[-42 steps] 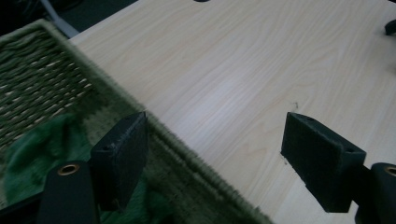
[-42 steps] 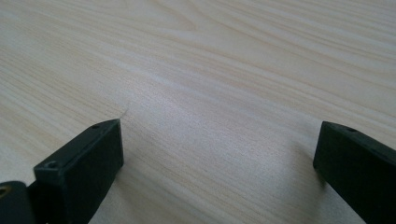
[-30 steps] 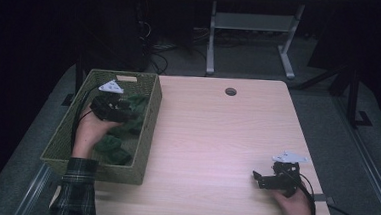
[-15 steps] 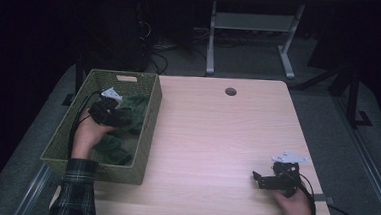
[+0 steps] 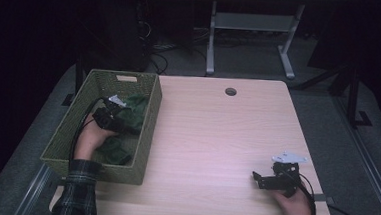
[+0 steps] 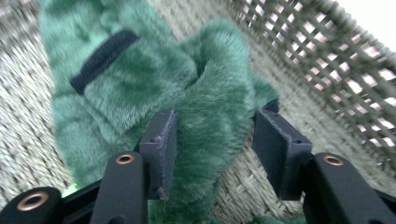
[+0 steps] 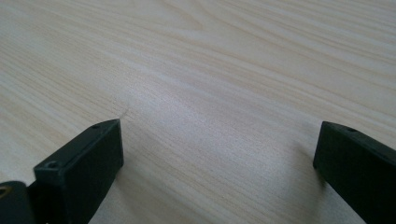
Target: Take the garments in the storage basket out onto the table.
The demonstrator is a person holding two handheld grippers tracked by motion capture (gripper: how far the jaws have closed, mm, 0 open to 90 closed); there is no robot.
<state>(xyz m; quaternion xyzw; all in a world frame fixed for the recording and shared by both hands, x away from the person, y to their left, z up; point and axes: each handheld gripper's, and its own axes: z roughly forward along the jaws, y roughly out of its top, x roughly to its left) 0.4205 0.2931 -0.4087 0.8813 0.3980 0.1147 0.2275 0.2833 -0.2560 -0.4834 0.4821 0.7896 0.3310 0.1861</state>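
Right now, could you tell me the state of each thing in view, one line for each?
Left hand-held gripper: inside the basket, jaws have just been closing around a fold of the green plush cloth.
Green plush cloth: crumpled, lying in the basket.
Woven basket: upright on the table, open top.
Right hand-held gripper: open, nothing between its jaws, low over the table.

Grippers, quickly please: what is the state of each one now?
Left gripper: closing around the fuzzy green fabric; grip not certain.
Right gripper: open, holding nothing.
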